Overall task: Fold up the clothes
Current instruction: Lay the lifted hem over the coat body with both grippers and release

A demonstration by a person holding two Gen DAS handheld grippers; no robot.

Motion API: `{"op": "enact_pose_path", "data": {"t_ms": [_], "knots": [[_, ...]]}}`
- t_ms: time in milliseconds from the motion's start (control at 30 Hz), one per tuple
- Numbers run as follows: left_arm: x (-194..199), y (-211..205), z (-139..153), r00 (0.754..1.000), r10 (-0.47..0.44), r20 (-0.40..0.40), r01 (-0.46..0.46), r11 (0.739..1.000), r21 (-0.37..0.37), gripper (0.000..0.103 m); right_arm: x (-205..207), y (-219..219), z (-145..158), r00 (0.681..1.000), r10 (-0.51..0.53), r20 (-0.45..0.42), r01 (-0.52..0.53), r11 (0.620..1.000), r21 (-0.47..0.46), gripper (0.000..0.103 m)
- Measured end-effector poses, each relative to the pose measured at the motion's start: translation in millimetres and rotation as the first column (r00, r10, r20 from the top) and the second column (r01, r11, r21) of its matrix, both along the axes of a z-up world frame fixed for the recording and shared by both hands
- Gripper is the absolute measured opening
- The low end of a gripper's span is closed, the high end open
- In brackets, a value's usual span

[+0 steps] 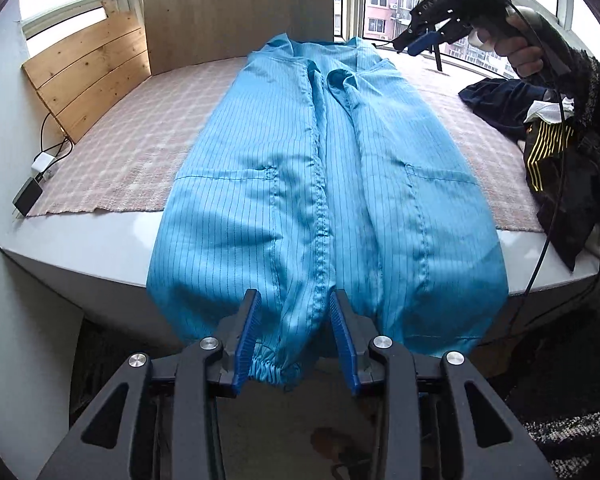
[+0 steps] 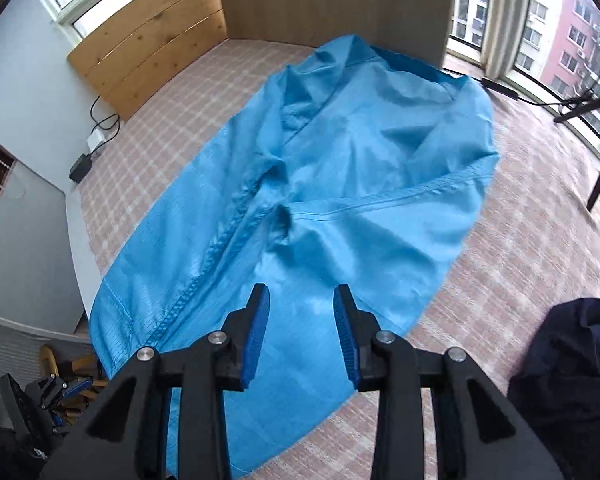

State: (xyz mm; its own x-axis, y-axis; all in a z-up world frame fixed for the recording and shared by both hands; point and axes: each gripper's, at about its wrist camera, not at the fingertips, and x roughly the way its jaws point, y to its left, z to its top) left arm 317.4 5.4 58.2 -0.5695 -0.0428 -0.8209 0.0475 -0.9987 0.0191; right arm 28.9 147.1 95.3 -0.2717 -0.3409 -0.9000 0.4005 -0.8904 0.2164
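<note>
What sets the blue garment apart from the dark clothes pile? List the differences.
The blue garment lies spread flat along the checked mat, its lower end hanging over the table edge; the dark clothes pile sits bunched at the mat's right side. The blue garment is light with thin pinstripes; the pile is dark, one piece with yellow stripes. Both rest on the mat, ungripped.

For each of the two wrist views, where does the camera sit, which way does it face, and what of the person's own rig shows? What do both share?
Left wrist: low at the table's near edge, facing along the blue garment toward the windows; left gripper open astride the hanging cuff, right gripper and hand raised far right.
Right wrist: above, looking down the garment; right gripper open over the fabric, left gripper low left.
Shared: the garment, pink checked cloth, wooden boards, dark clothes pile.
</note>
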Motion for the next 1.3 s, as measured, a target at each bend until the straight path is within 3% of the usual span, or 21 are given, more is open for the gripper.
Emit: {"op": "enact_pose_path", "data": {"t_ms": [67,167,333,533,733,833,967,1133,1300], "knots": [[4.5,-5.0,2.3,1.0,0.024,-0.004,-0.024,1.0,0.013,0.036,-2.2,36.5,4.0,0.998,-0.066,0.023,0.066,0.997,-0.028,0.033],[7.7,-23.9,4.6,0.998,0.058,0.0,-0.058,0.998,0.015,0.035,16.9,50.8,-3.4,0.994,-0.098,0.038,0.1,0.993,-0.06,0.033],[4.1,-67.8,3.7,0.999,0.022,0.028,-0.022,1.0,-0.02,0.039,99.2,53.2,-16.5,0.993,-0.082,0.086,0.095,0.982,-0.166,0.033],[-13.5,-117.5,-11.9,0.987,-0.13,0.099,0.128,0.991,0.033,0.044,215.0,19.6,-43.0,0.983,-0.1,0.156,0.135,0.964,-0.23,0.033],[-25.1,-142.7,-34.7,0.933,-0.318,0.17,0.301,0.946,0.12,0.045,299.0,-27.5,-89.2,0.949,-0.236,0.21,0.277,0.941,-0.197,0.034],[-30.6,-149.6,-46.6,0.897,-0.39,0.206,0.36,0.917,0.169,0.052,312.6,-38.4,-111.4,0.929,-0.311,0.2,0.34,0.932,-0.128,0.044],[-43.0,-152.0,-63.1,0.869,-0.44,0.228,0.393,0.892,0.225,0.053,305.4,-38.4,-126.8,0.914,-0.366,0.175,0.39,0.911,-0.13,0.05],[-52.7,-145.7,-78.9,0.83,-0.511,0.226,0.413,0.834,0.366,0.053,293.1,-49.4,-136.9,0.939,-0.289,0.189,0.322,0.93,-0.178,0.055],[-54.6,-128.3,-90.2,0.779,-0.592,0.209,0.465,0.768,0.441,0.051,280.8,-60.5,-147.1,0.958,-0.21,0.198,0.253,0.941,-0.226,0.057]]}}
